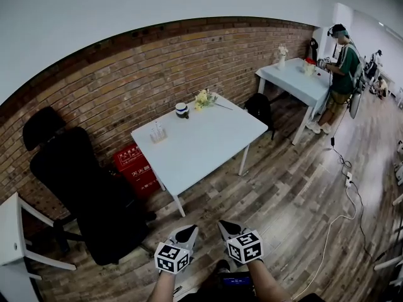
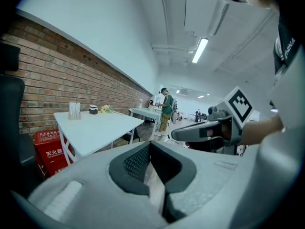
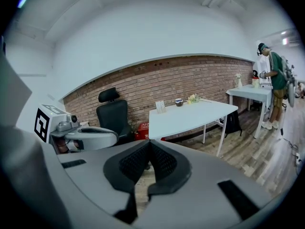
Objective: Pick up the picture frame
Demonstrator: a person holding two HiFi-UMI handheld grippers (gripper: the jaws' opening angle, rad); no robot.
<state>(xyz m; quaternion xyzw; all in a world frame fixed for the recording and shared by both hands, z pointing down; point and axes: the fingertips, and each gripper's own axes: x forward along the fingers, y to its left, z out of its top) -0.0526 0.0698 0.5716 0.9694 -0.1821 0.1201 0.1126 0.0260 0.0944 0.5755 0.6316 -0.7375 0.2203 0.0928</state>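
Note:
The picture frame (image 1: 157,132) is a small pale stand-up frame near the left back corner of the white table (image 1: 214,137); it also shows in the left gripper view (image 2: 74,110) and the right gripper view (image 3: 160,107). Both grippers hang over the wooden floor, well short of the table's near edge. My left gripper (image 1: 187,233) (image 2: 150,146) is shut with nothing in it. Beside it, my right gripper (image 1: 228,228) (image 3: 149,145) is shut and empty too. Each gripper points toward the table.
A dark bowl (image 1: 182,110) and flowers (image 1: 204,98) stand at the table's far end. A black office chair (image 1: 82,181) and a red box (image 1: 137,167) sit left of it, by the brick wall. A person (image 1: 342,65) stands at a second table (image 1: 296,80). A cable (image 1: 343,209) runs across the floor.

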